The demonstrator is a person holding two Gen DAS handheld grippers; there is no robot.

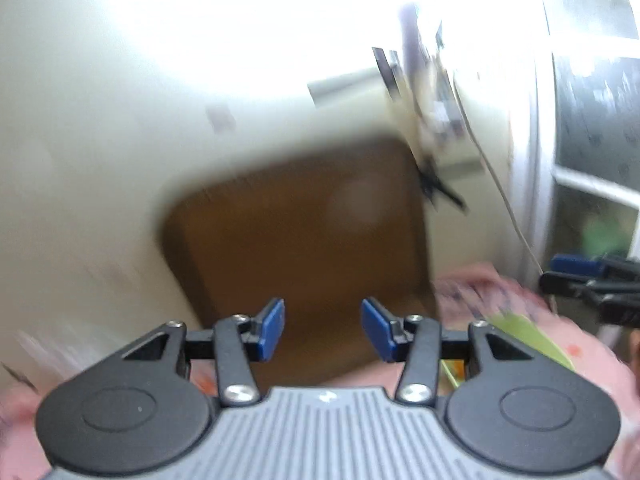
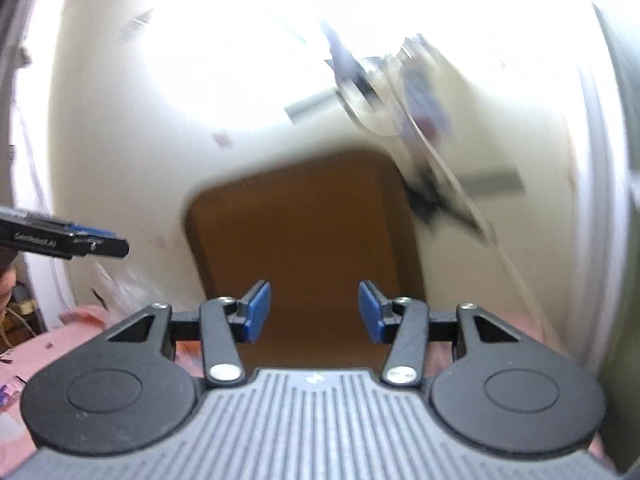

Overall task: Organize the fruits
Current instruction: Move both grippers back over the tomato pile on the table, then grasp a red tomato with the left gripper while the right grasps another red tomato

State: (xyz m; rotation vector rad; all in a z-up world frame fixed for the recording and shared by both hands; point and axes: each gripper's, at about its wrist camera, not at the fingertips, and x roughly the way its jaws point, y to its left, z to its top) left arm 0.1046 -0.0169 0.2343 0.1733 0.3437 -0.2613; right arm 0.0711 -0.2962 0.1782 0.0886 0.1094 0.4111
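Observation:
No fruit shows in either view. My left gripper is open, its blue pads apart with nothing between them, and it points up at a brown wooden board against a cream wall. My right gripper is open too and empty, aimed at the same brown board. Each gripper shows in the other's view: the right gripper at the right edge, the left gripper at the left edge. Both views are blurred by motion.
A pink patterned cloth covers the surface below, with a yellow-green item lying on it. A blurred rack or hanger with dark clips hangs on the wall. A window frame stands at the right.

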